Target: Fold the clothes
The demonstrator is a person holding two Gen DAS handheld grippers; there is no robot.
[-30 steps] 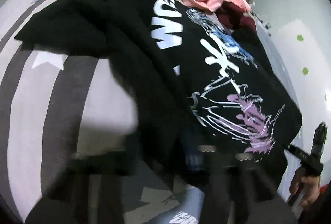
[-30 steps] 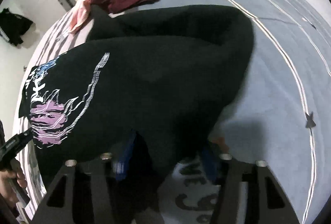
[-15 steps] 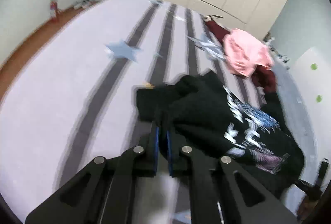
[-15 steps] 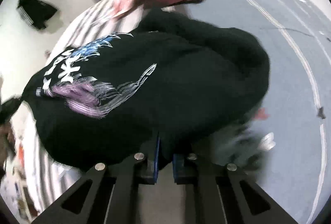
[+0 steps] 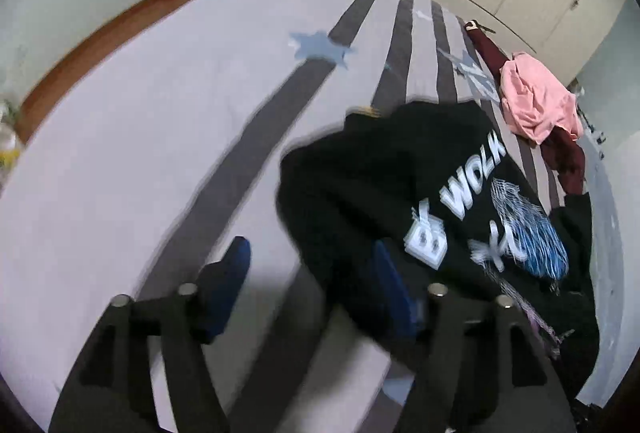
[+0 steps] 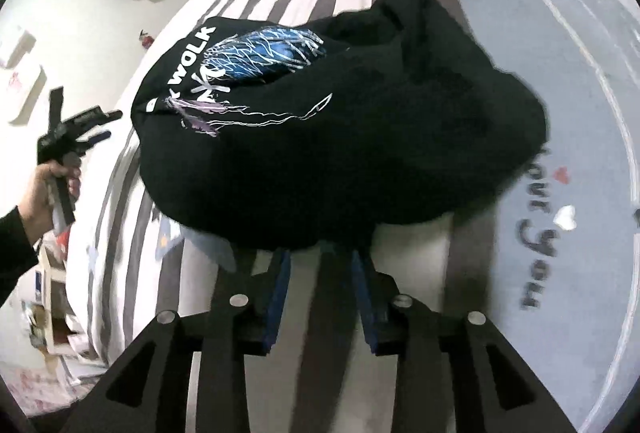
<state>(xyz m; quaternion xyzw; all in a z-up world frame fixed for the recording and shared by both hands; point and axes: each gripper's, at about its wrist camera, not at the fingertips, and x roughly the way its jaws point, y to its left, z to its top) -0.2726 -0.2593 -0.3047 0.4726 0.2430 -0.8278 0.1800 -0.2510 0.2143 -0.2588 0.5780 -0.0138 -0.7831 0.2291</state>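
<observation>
Both grippers spread wide, holding nothing. Black printed shirt is bunched on the striped bed, directly ahead of my right gripper, ahead-right of my left gripper. Left view is blurred, so contact there is unclear. I want a single-layer hem grab at both corners, then pull flat before folding.

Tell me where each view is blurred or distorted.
Left wrist view: motion blur smears the shirt edge and left tool; fisheye bends the bed stripes. Right wrist view: shirt print fairly sharp, right tool fingers smeared, bed edges curved.
</observation>
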